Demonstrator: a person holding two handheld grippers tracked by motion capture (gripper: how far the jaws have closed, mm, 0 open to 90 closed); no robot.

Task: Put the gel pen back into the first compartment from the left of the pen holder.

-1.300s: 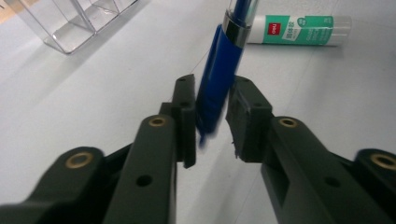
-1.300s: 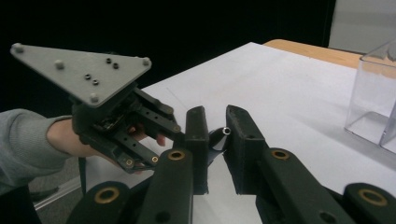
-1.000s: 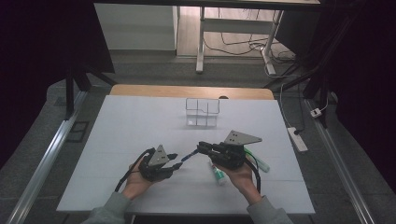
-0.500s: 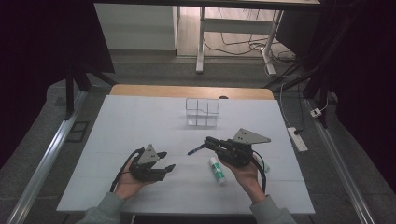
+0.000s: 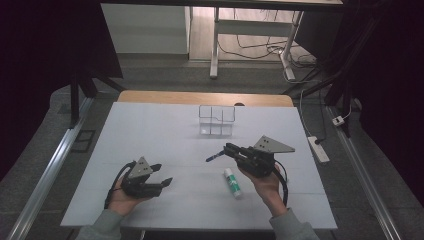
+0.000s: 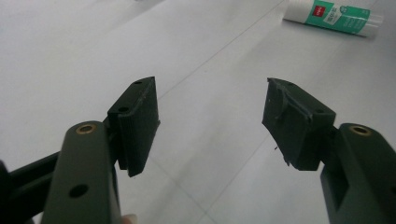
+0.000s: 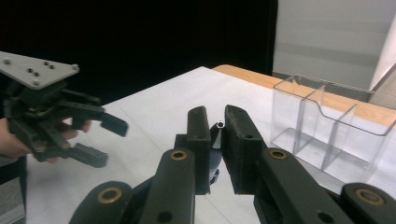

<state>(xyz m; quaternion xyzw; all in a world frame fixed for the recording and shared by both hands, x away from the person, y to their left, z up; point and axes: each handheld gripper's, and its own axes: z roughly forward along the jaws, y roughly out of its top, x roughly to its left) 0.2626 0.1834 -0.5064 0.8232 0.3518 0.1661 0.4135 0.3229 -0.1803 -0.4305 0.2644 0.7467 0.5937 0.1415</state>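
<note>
My right gripper (image 5: 229, 149) (image 7: 215, 122) is shut on a dark pen (image 5: 215, 157) (image 7: 218, 133), held above the table with its tip pointing left. My left gripper (image 5: 164, 174) (image 6: 210, 107) (image 7: 109, 143) hovers low at the front left. Its jaws have just been opening and stand wide apart with nothing between them. A white glue stick with a green label (image 5: 232, 182) (image 6: 334, 16) lies flat on the white table (image 5: 165, 135), just below my right hand.
A clear plastic organizer with several compartments (image 5: 216, 120) (image 7: 327, 135) stands at the back middle of the table. A wooden strip (image 5: 205, 97) runs along the far edge. A power strip (image 5: 318, 149) lies on the floor to the right.
My left gripper has drawn back to the left, away from the pen's tip, and its jaws have spread wider. The right gripper has kept still with the pen.
</note>
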